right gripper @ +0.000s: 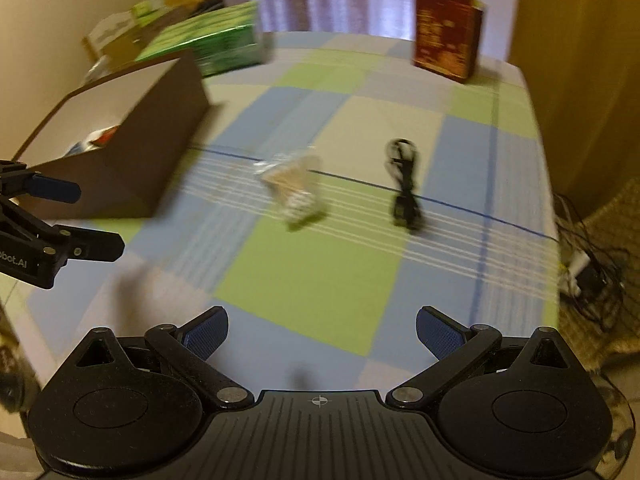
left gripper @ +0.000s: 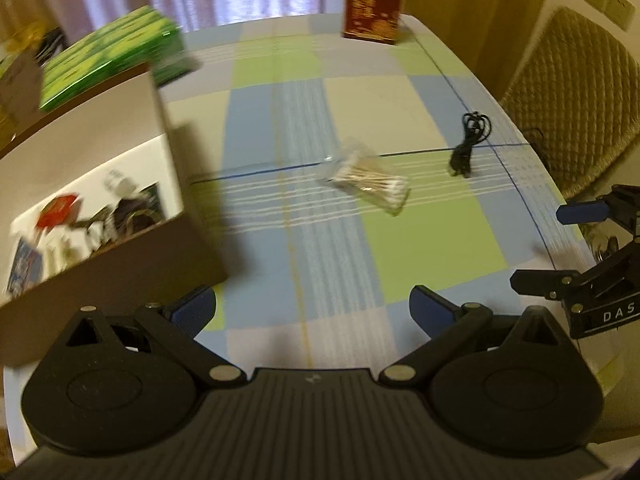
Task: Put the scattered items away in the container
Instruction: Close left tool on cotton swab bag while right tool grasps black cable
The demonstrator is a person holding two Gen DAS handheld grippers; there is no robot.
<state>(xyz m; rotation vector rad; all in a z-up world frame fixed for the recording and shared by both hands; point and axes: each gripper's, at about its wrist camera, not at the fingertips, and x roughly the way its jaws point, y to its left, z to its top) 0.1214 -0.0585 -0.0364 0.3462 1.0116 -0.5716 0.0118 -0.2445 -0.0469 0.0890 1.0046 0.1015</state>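
2 items left loose on the checked tablecloth (left gripper: pixel 432 240): clear packet of cotton swabs (left gripper: pixel 370 182) near the middle, coiled black cable (left gripper: pixel 470 142) just beside it toward the far-right edge, the 2 not touching. Brown cardboard box (left gripper: pixel 120 216) to the left, open-topped, already holding several small things, too blurred to name. Left gripper (left gripper: pixel 312 310) spread wide, nothing between its blue pads, hovering over the near cloth beside the box corner. Right gripper (right gripper: pixel 322 334) likewise spread and empty, low over the green square, short of both items.

Likely risks, judged from here:
- Swab packet thin, glossy and flat on cloth: pads apt to slide off the film or pinch a fold of tablecloth with it.
- Cable loosely coiled: a grab on 1 loop could let the plug end trail and snag on the box wall.
- Both frames smeared: aim at such small targets easily off.
- Grippers close together: some chance of bumping.

Green carton (left gripper: pixel 120 52) and red tin (left gripper: pixel 374 0) at the far edge, well apart.
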